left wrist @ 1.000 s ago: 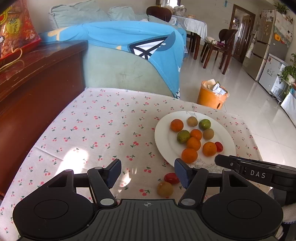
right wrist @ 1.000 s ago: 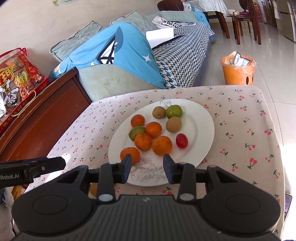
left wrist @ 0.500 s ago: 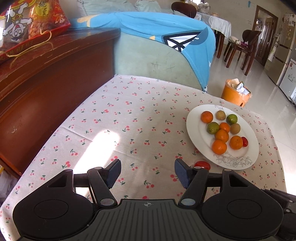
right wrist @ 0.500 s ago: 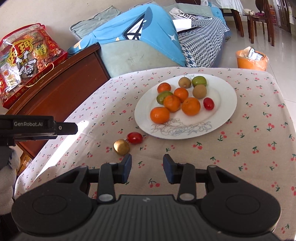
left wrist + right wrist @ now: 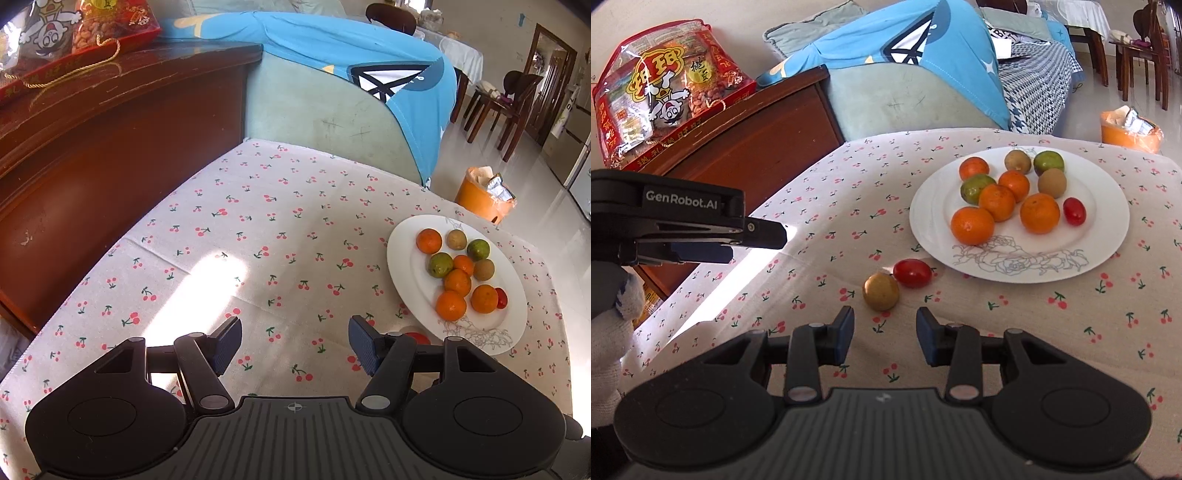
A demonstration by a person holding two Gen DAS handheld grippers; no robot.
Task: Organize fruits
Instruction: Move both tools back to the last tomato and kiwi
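Observation:
A white plate [image 5: 1108, 229] on the cherry-print tablecloth holds several oranges, two green fruits, two brown ones and a red tomato [image 5: 1074, 211]. Off the plate, a brown round fruit [image 5: 881, 291] and a red cherry tomato [image 5: 912, 272] lie touching each other on the cloth. My right gripper [image 5: 885, 334] is open and empty, just short of the brown fruit. My left gripper [image 5: 295, 343] is open and empty over bare cloth, left of the plate [image 5: 406, 258]. Its right finger half hides the loose tomato [image 5: 417, 336]. A gloved hand [image 5: 613, 332] holds the left gripper [image 5: 753, 236].
A dark wooden cabinet [image 5: 92, 147] runs along the table's left side, with a red snack bag [image 5: 665, 88] on top. A sofa draped in blue cloth [image 5: 351, 74] stands behind the table. An orange bin [image 5: 484, 199] and wooden chairs [image 5: 506, 107] stand on the floor to the right.
Both grippers have drawn back from the plate. The loose tomato and brown fruit now show before the right gripper. The left view has swung left, and the brown fruit has left it.

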